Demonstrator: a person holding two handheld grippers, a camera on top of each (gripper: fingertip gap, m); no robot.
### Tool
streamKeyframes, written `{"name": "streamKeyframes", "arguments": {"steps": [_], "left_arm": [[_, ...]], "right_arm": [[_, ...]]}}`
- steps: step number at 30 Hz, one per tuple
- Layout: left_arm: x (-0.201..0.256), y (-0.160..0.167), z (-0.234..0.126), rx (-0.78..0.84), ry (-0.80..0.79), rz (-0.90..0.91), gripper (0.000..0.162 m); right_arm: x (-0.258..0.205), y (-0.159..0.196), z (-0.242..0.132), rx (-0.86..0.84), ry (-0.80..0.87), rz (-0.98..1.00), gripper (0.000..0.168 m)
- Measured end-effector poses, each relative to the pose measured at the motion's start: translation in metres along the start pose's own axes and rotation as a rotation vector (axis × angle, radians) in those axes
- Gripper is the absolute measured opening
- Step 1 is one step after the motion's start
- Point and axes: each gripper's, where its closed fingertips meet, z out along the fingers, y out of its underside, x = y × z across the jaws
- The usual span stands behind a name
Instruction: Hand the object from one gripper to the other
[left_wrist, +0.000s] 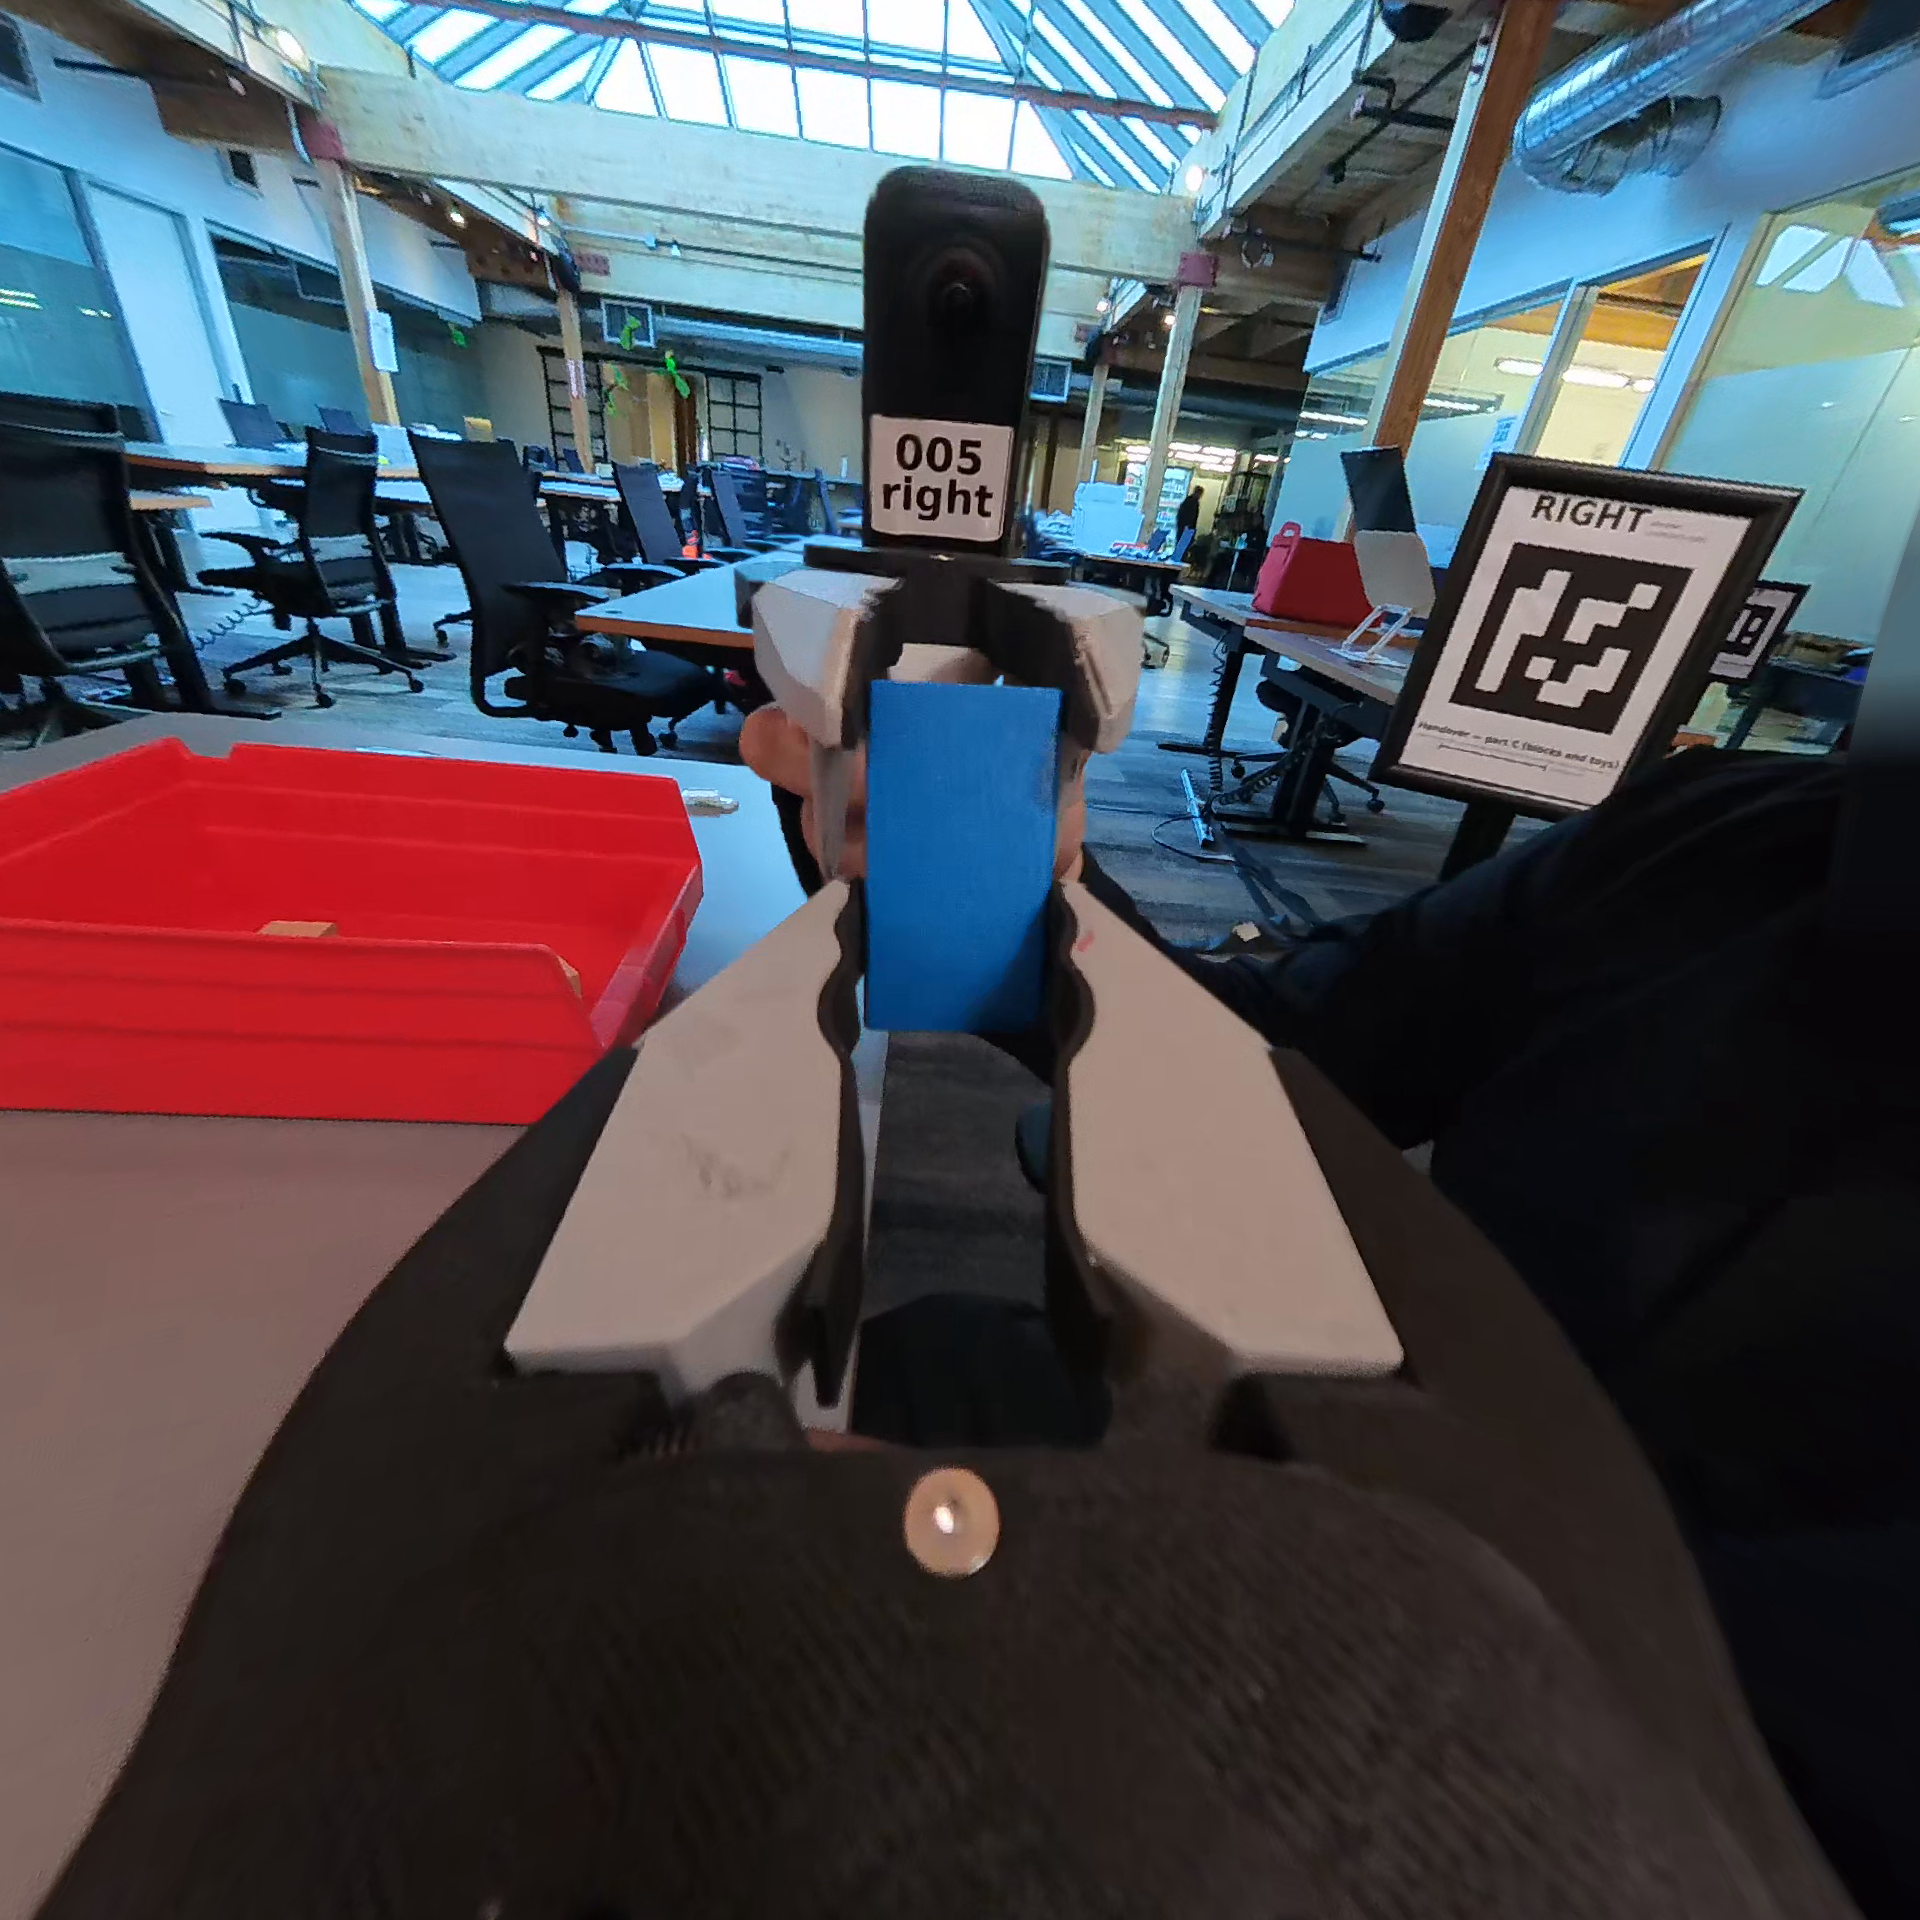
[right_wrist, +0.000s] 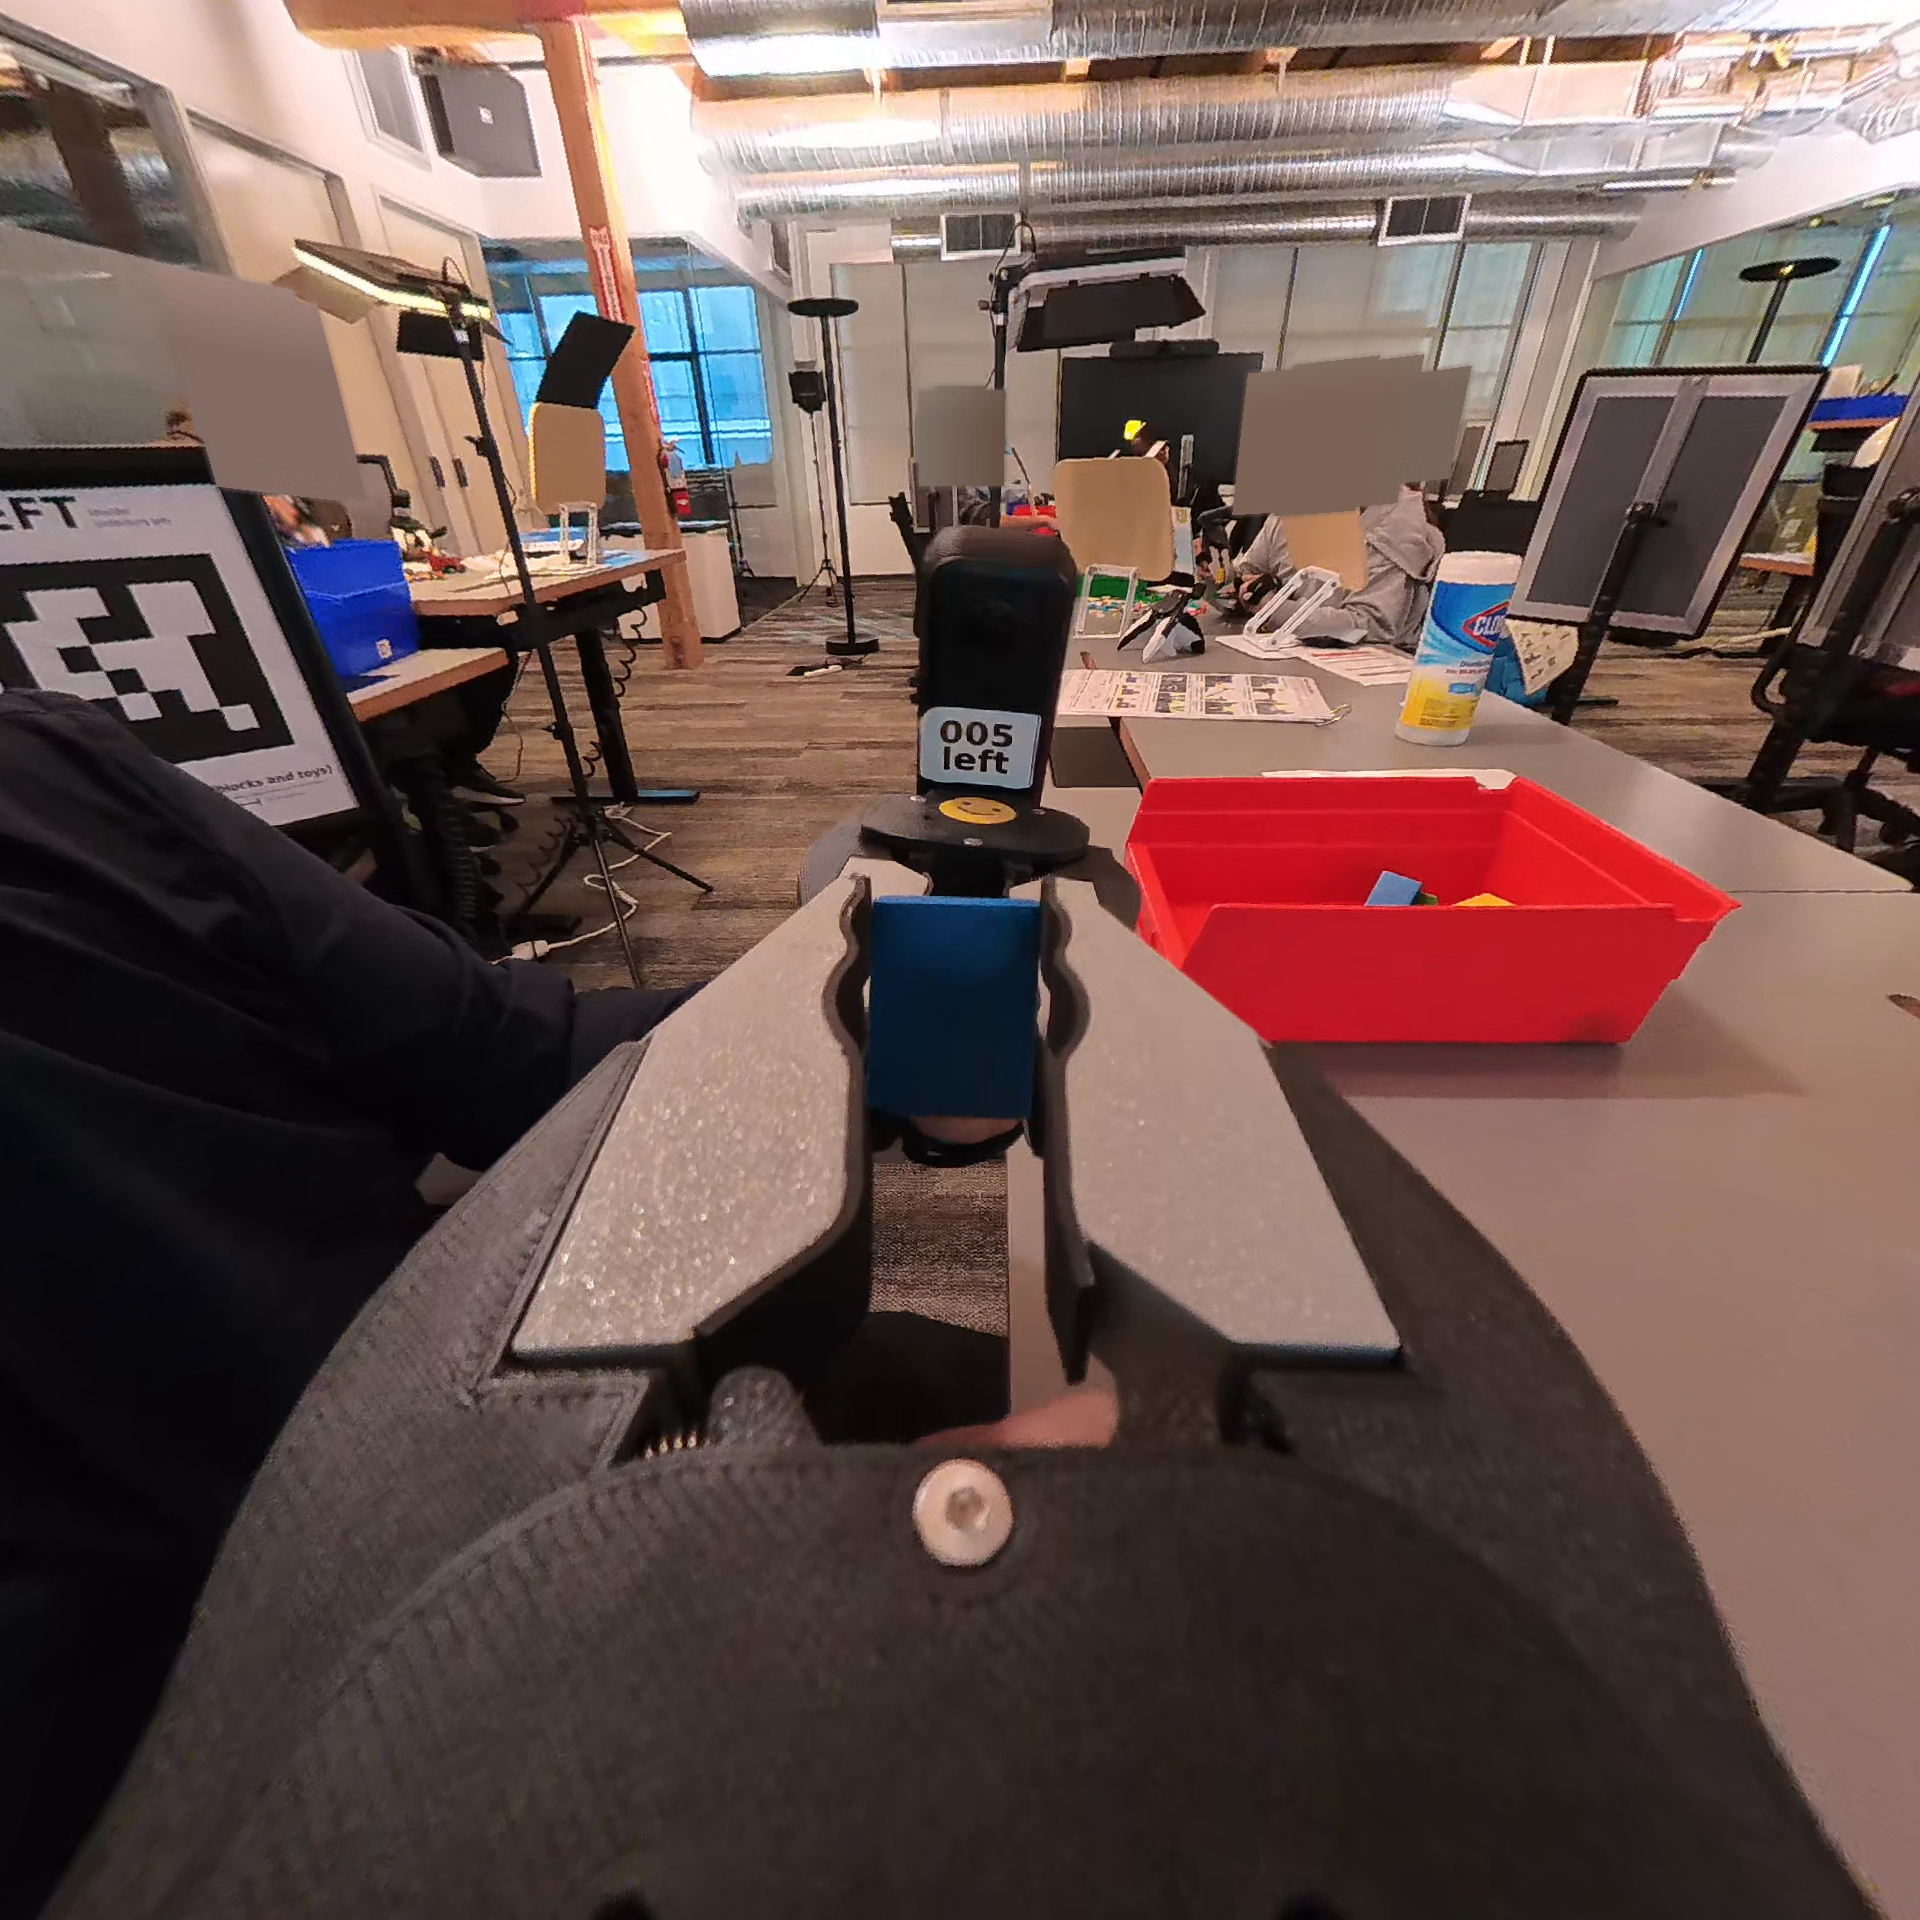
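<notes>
A blue rectangular block (left_wrist: 961, 852) stands upright in the air between the two grippers, which face each other. In the left wrist view my left gripper (left_wrist: 956, 925) is closed on the block's lower part, with both pads against its sides. The right gripper (left_wrist: 956, 810) faces me and grips the block's upper part. In the right wrist view my right gripper (right_wrist: 954, 935) is shut on the same block (right_wrist: 954, 1008). The left gripper's fingers are mostly hidden behind it, and only its mount (right_wrist: 977, 831) shows clearly.
A red bin (left_wrist: 312, 1039) sits on the grey table (left_wrist: 156, 1299). It also shows in the right wrist view (right_wrist: 1403, 977), holding small coloured blocks (right_wrist: 1392, 888). A wipes canister (right_wrist: 1455, 644) stands farther back. Framed marker signs (left_wrist: 1569, 634) (right_wrist: 125, 644) and the person's dark sleeves (left_wrist: 1558, 987) flank the grippers. My right fingertips sit around 5 cm from my left ones.
</notes>
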Motion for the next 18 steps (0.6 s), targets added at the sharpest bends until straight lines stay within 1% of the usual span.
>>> {"name": "streamKeyframes", "arguments": {"steps": [3,6,7,11,18], "left_arm": [[-0.004,0.004,0.001,-0.038,-0.053,0.055,0.032],[-0.004,0.000,0.001,-0.031,-0.073,0.069,0.032],[-0.004,0.000,0.000,-0.031,-0.076,0.066,0.032],[-0.001,0.001,0.000,-0.013,-0.021,-0.004,0.032],[-0.005,0.002,-0.001,0.011,0.021,-0.128,0.034]], "right_arm": [[0.001,0.005,0.000,-0.020,-0.007,0.018,0.030],[0.002,0.020,0.005,-0.089,-0.011,0.019,0.036],[0.001,0.021,0.006,-0.086,-0.010,0.012,0.032],[0.001,0.021,0.009,-0.096,0.002,0.011,0.032],[0.006,0.014,0.004,-0.048,0.017,0.031,0.031]]}}
